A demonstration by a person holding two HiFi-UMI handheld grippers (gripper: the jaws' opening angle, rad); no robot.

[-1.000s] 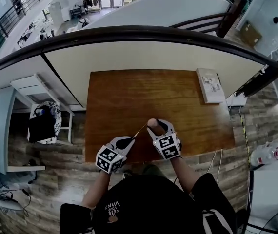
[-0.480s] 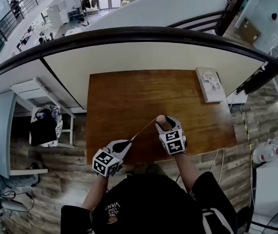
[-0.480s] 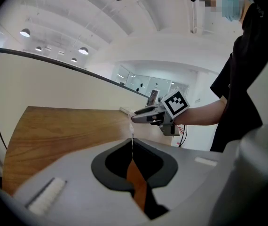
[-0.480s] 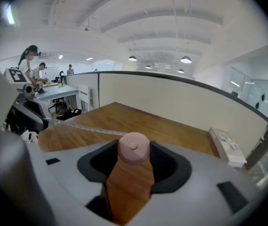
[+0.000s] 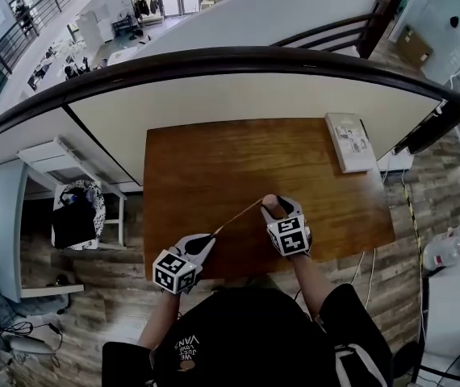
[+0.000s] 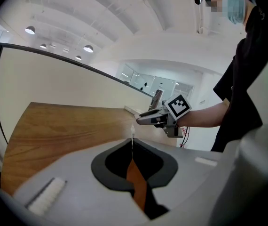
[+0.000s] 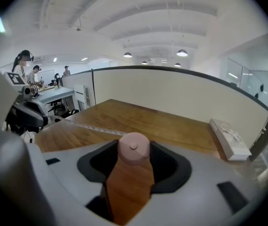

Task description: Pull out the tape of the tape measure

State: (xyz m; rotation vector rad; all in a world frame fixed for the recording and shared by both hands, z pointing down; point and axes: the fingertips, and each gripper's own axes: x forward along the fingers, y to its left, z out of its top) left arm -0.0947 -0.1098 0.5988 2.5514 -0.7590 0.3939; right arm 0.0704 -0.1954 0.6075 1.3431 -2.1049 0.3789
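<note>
A black short-sleeved shirt (image 5: pixel 250 333) bears pale lettering (image 5: pixel 185 344) toward 9 o'clock. The left gripper (image 5: pixel 211 238) and right gripper (image 5: pixel 273 206) are pale grey, black-lined inside, each topped by a black-and-white marker cube (image 5: pixel 173 271).

Left gripper (image 5: pixel 211 237) jaws pinched, right gripper (image 5: pixel 272 204) jaws clamped

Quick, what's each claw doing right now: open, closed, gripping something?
Left claw: closed, pinching the end of the thin pale tape.
Right claw: closed on the round pink tape measure case.
</note>
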